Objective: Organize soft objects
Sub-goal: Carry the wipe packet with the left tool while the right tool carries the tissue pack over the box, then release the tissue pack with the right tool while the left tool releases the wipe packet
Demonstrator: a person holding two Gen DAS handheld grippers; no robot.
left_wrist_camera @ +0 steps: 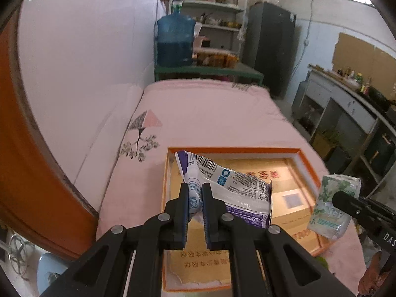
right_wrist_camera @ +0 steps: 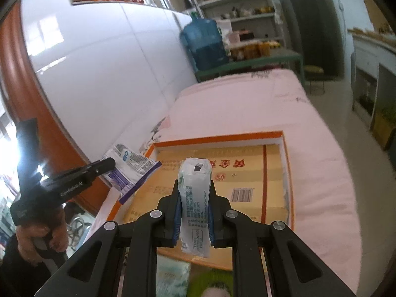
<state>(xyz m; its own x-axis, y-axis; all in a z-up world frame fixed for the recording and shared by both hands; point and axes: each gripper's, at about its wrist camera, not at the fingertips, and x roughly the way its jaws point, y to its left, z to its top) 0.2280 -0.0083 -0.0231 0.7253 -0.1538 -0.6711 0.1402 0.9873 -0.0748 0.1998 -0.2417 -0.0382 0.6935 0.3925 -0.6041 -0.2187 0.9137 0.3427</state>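
Left gripper (left_wrist_camera: 195, 198) clenched on purple-white wipes pouch (left_wrist_camera: 230, 188), right gripper (right_wrist_camera: 194, 208) clenched on green tissue pack (right_wrist_camera: 195, 198), both held above orange-rimmed cardboard box (left_wrist_camera: 237, 150) on pink bed (left_wrist_camera: 198, 113).

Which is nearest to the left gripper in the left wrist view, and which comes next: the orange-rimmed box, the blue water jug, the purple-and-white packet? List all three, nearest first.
1. Purple-and-white packet: pinched in the left gripper itself.
2. Orange-rimmed box: directly below and ahead, on the pink bedcover.
3. Blue water jug: far behind, on the green stand beyond the bed.
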